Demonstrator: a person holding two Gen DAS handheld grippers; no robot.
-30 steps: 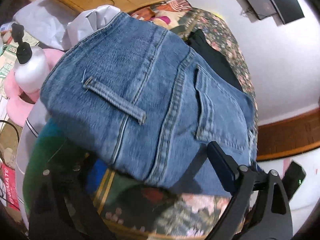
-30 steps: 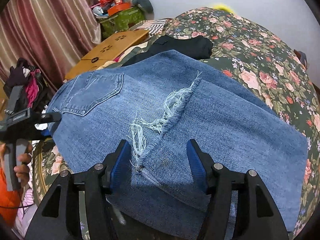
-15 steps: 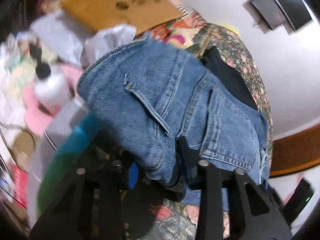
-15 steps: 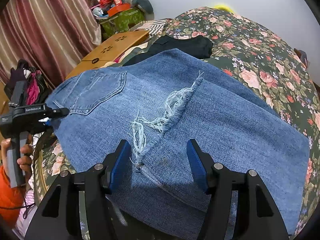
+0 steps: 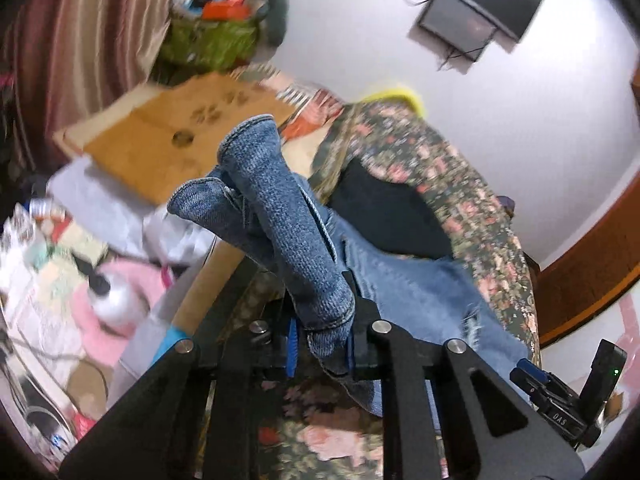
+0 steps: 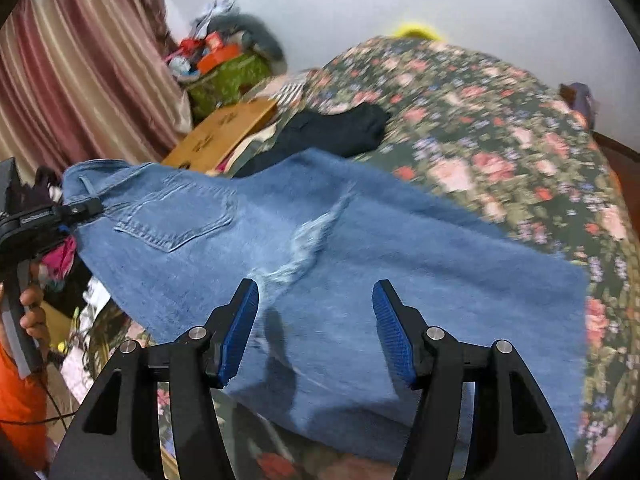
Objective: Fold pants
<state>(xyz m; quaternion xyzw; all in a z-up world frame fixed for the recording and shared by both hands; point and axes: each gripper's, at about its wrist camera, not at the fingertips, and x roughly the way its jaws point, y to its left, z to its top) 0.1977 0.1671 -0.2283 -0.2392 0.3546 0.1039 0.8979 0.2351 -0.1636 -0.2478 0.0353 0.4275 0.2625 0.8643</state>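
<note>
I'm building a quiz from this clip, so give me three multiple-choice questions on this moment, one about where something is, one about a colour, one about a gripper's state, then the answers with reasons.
1. Where does the black garment lie?
A. on the floral bedspread, beyond the jeans
B. on top of the jeans' back pocket
C. in the right gripper

2. What colour are the right gripper's finger pads?
A. red
B. blue
C. white

3. What is the left gripper doing?
A. hanging open above the bed
B. shut on nothing
C. shut on the jeans' waistband

Answers:
1 A, it rests on the bedspread past the far edge of the jeans.
2 B, both pads show blue.
3 C, a bunched roll of denim is clamped between its fingers, while the right gripper stands open.
</note>
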